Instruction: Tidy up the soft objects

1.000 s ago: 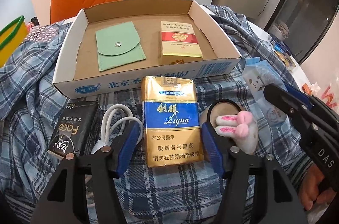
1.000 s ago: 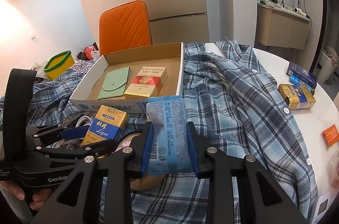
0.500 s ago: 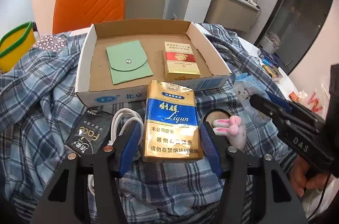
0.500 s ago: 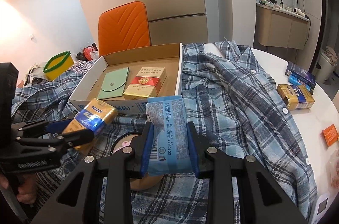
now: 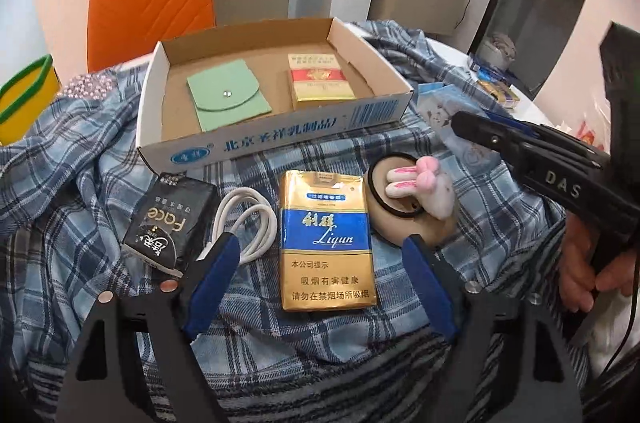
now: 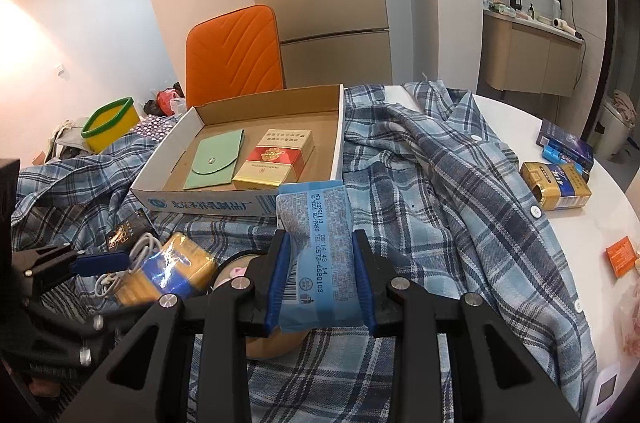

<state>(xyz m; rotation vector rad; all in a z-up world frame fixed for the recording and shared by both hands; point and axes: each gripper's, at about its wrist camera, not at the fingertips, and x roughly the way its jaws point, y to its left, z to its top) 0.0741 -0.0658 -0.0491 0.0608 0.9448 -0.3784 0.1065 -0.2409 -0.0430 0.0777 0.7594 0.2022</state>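
My left gripper (image 5: 320, 263) is open, its blue pads on either side of a gold and blue cigarette pack (image 5: 326, 239) lying on the plaid shirt (image 5: 80, 223), not touching it. My right gripper (image 6: 320, 275) is shut on a blue tissue packet (image 6: 316, 243), held above the shirt. A cardboard tray (image 5: 280, 135) ahead holds a green pouch (image 5: 226, 99) and a red and gold pack (image 5: 318, 83). In the right wrist view the tray (image 6: 208, 201) lies just beyond the packet. A plush bunny on a tan round thing (image 5: 416, 191) lies right of the gold pack.
A black Face packet (image 5: 168, 223) and a white cable (image 5: 248, 223) lie left of the gold pack. An orange chair (image 6: 236, 55) stands behind the tray. On the white table to the right are another gold pack (image 6: 556, 185) and a dark box (image 6: 564, 147).
My left gripper had the gold pack lifted half a second ago; now the pack lies on the shirt and the jaws have opened wide. The right gripper has not moved.
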